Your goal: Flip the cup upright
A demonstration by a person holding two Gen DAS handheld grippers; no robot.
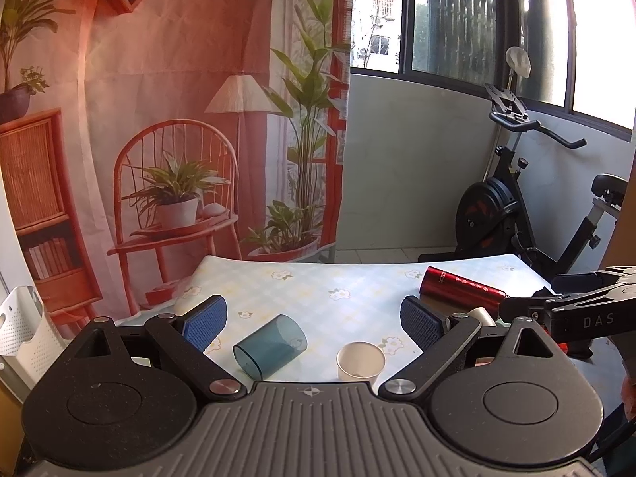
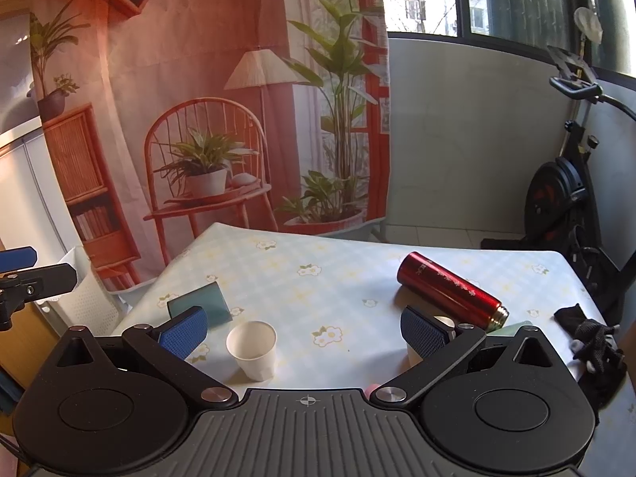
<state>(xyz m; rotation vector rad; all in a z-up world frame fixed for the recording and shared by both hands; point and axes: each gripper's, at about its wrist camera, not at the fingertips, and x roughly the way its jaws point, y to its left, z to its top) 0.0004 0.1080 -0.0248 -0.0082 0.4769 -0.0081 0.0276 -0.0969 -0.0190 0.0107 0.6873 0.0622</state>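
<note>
A translucent blue cup (image 1: pixel 270 346) lies on its side on the flowered tablecloth (image 1: pixel 338 278), between the fingers of my left gripper (image 1: pixel 314 320), which is open and empty above it. The cup also shows in the right wrist view (image 2: pixel 200 303), partly behind the left finger. A white paper cup (image 1: pixel 361 361) stands upright beside it and shows in the right wrist view (image 2: pixel 252 349) too. My right gripper (image 2: pixel 304 332) is open and empty over the table's near side. It also shows in the left wrist view (image 1: pixel 564 306).
A red thermos bottle (image 2: pixel 451 290) lies on its side at the right, also in the left wrist view (image 1: pixel 461 288). A black cloth (image 2: pixel 592 338) lies at the right edge. A white basket (image 2: pixel 85 298) stands left of the table. An exercise bike (image 1: pixel 512 206) stands behind.
</note>
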